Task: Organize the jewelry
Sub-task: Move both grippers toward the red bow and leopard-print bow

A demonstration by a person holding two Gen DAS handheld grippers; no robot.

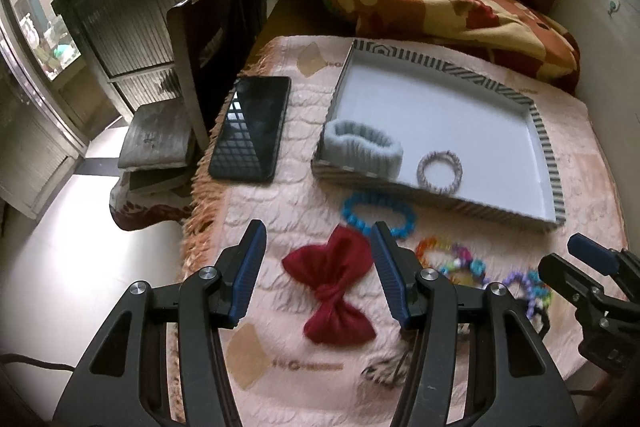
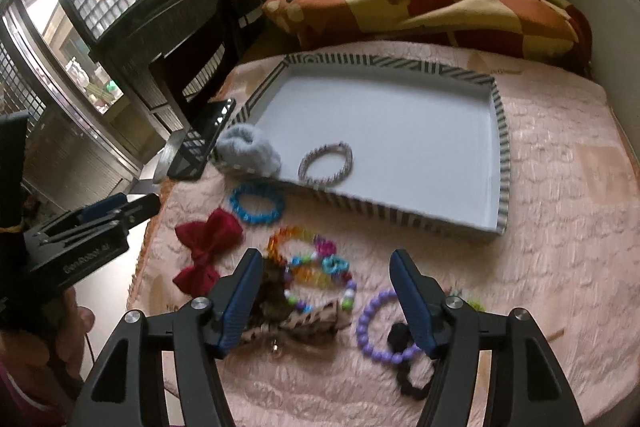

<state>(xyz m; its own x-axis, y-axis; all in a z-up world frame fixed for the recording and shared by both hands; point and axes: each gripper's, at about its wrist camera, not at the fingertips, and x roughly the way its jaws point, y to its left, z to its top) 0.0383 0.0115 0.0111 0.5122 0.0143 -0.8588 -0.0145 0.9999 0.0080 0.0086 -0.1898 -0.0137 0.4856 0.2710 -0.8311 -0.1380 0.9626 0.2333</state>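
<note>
**Two things sit in the tray, the rest wait outside**

Your pink quilt covers the bed, and a folded blanket lies at the far end. On the quilt sits the big striped tray with a white floor. A black phone lies beside the tray, on its left.

Your left hand-held gripper hangs over the red bow. Its jaws are apart and hold nothing. Your right hand-held gripper hangs over the pile of loose pieces, jaws apart too, and empty.

Inside the tray, the fluffy grey band leans on the near left corner. The silver bracelet lies just beside it, close to the near wall.

Outside the tray, the blue bead bracelet lies just by the near wall. The rainbow bead bracelet lies nearer to you, and the purple bead bracelet is by your right jaw.
</note>
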